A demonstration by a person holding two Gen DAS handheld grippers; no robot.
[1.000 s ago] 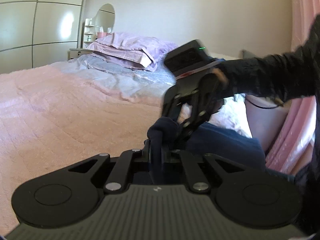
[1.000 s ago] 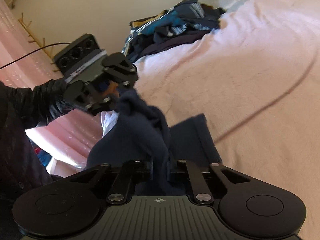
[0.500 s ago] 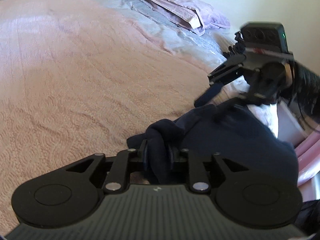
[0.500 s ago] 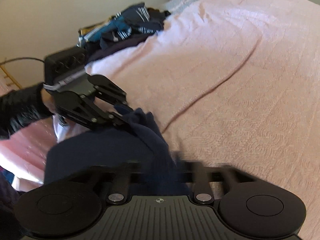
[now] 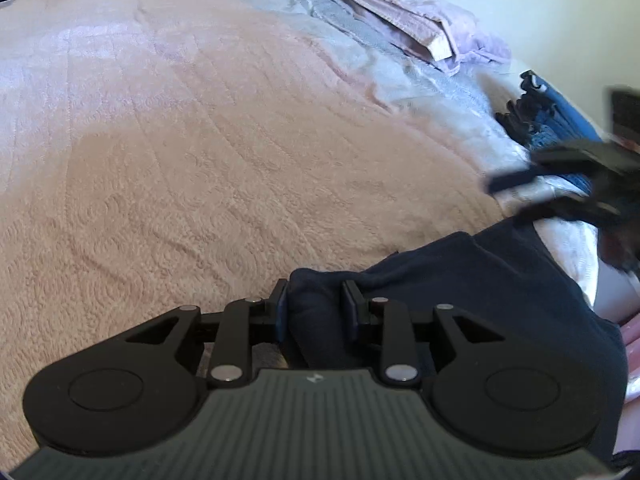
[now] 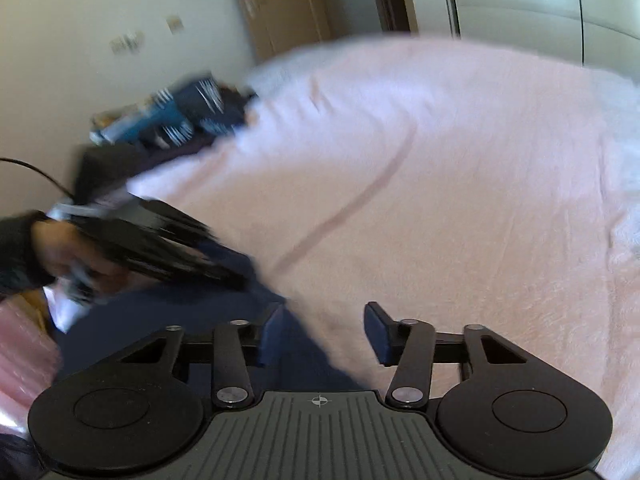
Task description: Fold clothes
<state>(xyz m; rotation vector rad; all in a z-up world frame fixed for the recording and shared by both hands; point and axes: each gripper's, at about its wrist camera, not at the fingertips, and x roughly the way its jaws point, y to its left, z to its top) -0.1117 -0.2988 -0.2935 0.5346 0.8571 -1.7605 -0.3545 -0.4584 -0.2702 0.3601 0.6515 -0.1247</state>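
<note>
A dark navy garment [image 5: 480, 292] lies at the near edge of the pink bed. My left gripper [image 5: 316, 308] has a bunched fold of it between its fingers, low over the bedspread. The garment also shows in the right wrist view [image 6: 168, 320], under the blurred left gripper [image 6: 168, 240]. My right gripper [image 6: 324, 330] is open, with only the garment's edge below its left finger. In the left wrist view the right gripper [image 5: 540, 196] is a blurred shape at the right, jaws apart, above the garment.
The pink bedspread [image 5: 200, 160] fills most of both views. Lilac pillows [image 5: 408, 28] lie at the head. A pile of blue and dark clothes [image 6: 180, 120] sits at the bed's far corner, also seen in the left wrist view [image 5: 552, 128]. A pink curtain [image 6: 20, 360] hangs nearby.
My right gripper has opened and let go of the navy garment, then drawn away from it. My left gripper has lowered its fold to the bed and its fingers stand wider around the cloth.
</note>
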